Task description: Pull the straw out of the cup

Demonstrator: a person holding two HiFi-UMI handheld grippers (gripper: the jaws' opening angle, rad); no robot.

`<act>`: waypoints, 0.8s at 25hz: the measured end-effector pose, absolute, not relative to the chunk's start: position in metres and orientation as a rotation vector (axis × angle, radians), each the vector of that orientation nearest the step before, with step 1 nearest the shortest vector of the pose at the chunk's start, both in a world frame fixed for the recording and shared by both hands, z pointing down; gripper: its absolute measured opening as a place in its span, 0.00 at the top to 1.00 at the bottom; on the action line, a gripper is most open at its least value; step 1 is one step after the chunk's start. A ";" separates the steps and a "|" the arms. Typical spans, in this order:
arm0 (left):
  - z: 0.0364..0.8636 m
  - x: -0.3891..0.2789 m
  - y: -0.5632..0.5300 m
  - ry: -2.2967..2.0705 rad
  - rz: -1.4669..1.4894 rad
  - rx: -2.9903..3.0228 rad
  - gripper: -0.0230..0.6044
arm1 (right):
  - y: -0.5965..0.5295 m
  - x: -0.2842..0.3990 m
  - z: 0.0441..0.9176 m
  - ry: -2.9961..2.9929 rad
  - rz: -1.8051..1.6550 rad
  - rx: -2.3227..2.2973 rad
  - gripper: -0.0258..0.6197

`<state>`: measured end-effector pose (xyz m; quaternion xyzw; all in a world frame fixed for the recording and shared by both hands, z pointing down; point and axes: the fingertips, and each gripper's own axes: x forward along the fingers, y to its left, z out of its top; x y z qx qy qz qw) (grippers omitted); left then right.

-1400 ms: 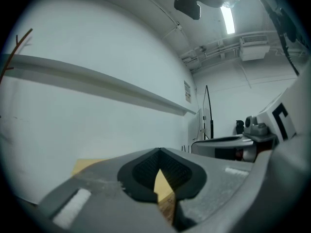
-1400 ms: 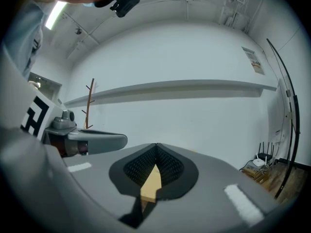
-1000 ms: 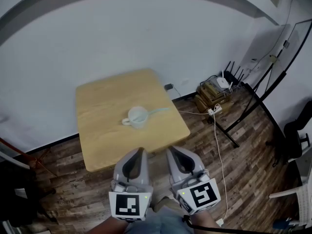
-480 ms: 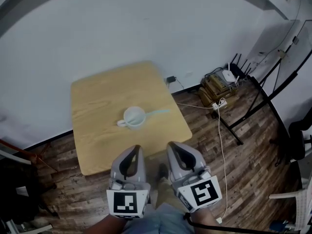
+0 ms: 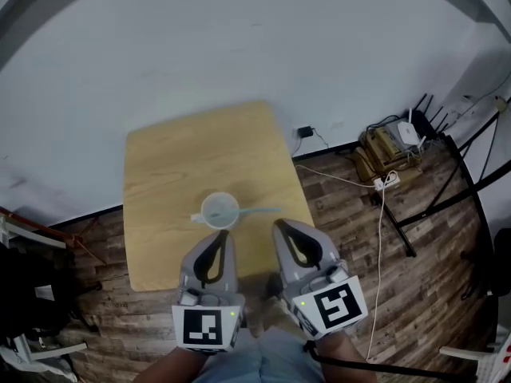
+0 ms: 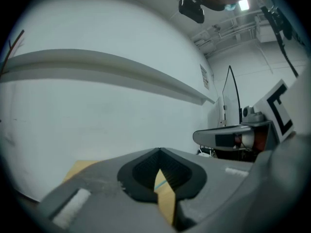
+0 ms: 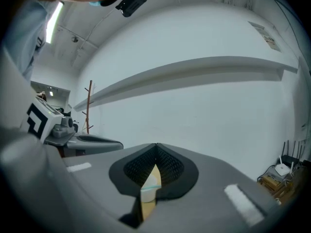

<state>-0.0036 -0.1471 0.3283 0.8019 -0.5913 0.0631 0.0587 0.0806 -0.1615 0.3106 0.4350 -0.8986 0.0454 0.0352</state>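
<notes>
A white cup (image 5: 219, 209) with a handle stands near the front edge of a small wooden table (image 5: 176, 166). A pale blue straw (image 5: 259, 210) leans out of it to the right. My left gripper (image 5: 226, 233) is shut and empty, its tip just short of the cup. My right gripper (image 5: 278, 224) is shut and empty too, its tip just below the straw's free end. In the right gripper view the cup (image 7: 147, 193) and straw (image 7: 151, 184) show through the gap behind the closed tips (image 7: 156, 144). The left gripper view shows table (image 6: 166, 200) and a bit of straw (image 6: 161, 183).
A white wall stands behind the table. On the wood floor to the right lie a router on boxes (image 5: 399, 138), a power strip (image 5: 385, 182) with cables, and black stand legs (image 5: 435, 210). Dark gear (image 5: 24, 294) sits at the left.
Both grippers have moved forward to the table's front edge. The cup and straw now lie right ahead of their tips. Both stayed shut.
</notes>
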 end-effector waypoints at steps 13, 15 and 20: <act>0.293 -0.011 -0.193 -2.070 0.100 2.283 0.93 | -0.236 0.073 0.286 -2.897 0.043 1.064 0.95; 0.297 -0.020 -0.191 -2.087 0.093 2.252 0.93 | -0.239 0.068 0.290 -2.899 0.059 1.040 0.95; 0.315 -0.037 -0.202 -2.070 0.069 2.177 0.93 | -0.246 0.053 0.308 -2.877 0.042 0.940 0.95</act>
